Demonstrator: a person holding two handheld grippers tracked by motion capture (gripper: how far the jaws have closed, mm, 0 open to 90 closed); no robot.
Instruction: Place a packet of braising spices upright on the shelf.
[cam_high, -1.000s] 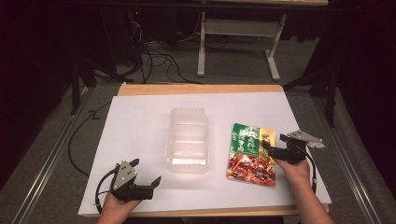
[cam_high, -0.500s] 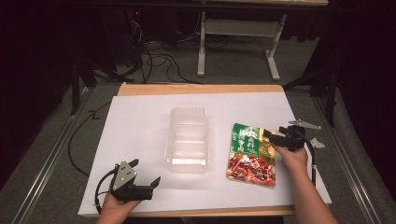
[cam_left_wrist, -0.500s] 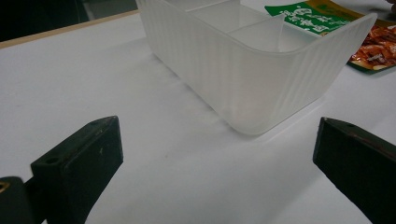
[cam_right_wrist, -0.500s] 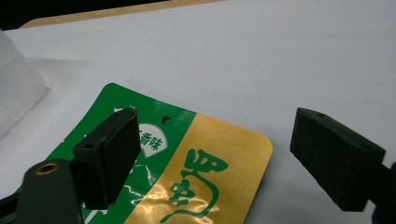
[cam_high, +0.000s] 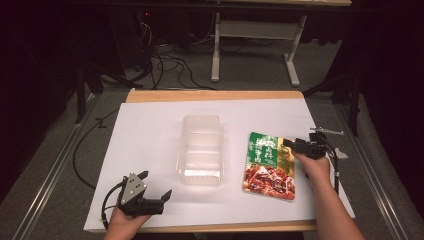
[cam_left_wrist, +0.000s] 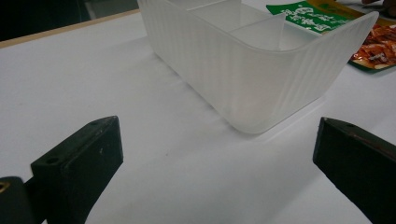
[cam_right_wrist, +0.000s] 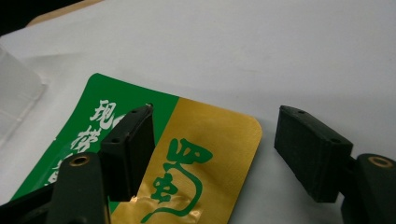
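A flat food packet, green and gold at its far end and red at its near end, lies on the white table right of centre. My right gripper hovers low over its far right corner. In the right gripper view the jaws straddle the gold corner of the packet, one over the packet, one over bare table. They have just been closing, and the pads do not press on it. A clear ribbed plastic container stands mid-table. My left gripper rests open near the front left, facing the container.
A white sheet covers the table, with a wooden edge showing at the back and front. Past the far edge are floor cables and a metal stand. The container's corner sits left of the packet.
My right gripper has moved left and slightly down onto the packet's far right corner, and its jaws stand narrower. The left gripper, container and packet have not moved.
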